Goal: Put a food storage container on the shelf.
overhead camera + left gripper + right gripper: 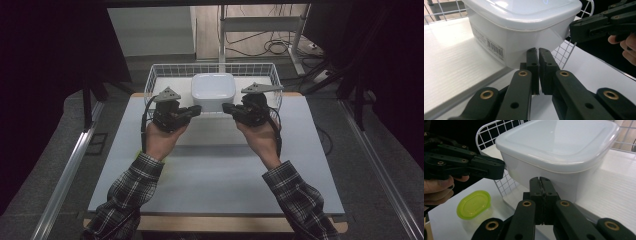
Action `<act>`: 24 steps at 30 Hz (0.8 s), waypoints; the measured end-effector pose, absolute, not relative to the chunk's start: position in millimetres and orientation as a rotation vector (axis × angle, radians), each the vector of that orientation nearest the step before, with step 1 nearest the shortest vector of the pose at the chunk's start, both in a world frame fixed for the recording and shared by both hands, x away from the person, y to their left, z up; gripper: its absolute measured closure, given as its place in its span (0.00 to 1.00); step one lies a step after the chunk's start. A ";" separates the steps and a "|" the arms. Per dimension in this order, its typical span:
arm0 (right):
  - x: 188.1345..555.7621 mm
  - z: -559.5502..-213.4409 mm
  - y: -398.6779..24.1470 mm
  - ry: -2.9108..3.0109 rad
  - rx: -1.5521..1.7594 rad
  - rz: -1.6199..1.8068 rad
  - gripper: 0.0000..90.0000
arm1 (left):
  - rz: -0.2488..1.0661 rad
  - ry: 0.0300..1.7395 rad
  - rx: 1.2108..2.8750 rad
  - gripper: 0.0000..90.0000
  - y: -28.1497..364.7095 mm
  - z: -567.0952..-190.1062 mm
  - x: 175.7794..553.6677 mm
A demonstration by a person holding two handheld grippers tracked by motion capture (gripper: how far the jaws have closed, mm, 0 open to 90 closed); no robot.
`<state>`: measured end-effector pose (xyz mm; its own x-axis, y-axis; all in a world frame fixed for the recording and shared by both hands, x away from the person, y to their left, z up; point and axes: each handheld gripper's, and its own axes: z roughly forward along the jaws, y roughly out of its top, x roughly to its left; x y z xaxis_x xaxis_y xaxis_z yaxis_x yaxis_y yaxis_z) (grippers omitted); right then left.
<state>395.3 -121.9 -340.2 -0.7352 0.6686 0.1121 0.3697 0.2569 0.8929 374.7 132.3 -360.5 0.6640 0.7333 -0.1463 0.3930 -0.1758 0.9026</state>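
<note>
Before the wire basket (150,85), both palm-up hands level closed, empty claws, left (196,111) and right (227,107), at the white container (214,91).

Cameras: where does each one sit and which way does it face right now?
High view: above the table, looking forward and down on the white container in the wire basket; forearms, both grippers.
Left gripper view: along its shut jaws toward the container.
Right gripper view: likewise, green lid alongside.
Shared: each gripper view shows the other gripper.
</note>
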 end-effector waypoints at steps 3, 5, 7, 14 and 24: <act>398.0 -340.9 -119.6 2.239 0.960 1.466 0.99 | 0.394 0.907 1.800 0.97 132.0 -360.1 377.6; 400.1 -341.1 -118.6 2.237 0.963 1.461 0.99 | 0.394 0.910 1.798 0.96 131.9 -359.7 379.8; 402.2 -341.2 -118.6 2.230 0.970 1.460 0.99 | 0.397 0.910 1.803 0.96 131.3 -359.3 381.4; 408.4 -342.7 -121.3 2.217 0.992 1.460 0.99 | 0.404 0.916 1.810 0.96 127.8 -358.3 387.7; 413.5 -343.8 -122.4 2.206 1.012 1.462 0.99 | 0.407 0.929 1.811 0.96 124.7 -356.6 395.4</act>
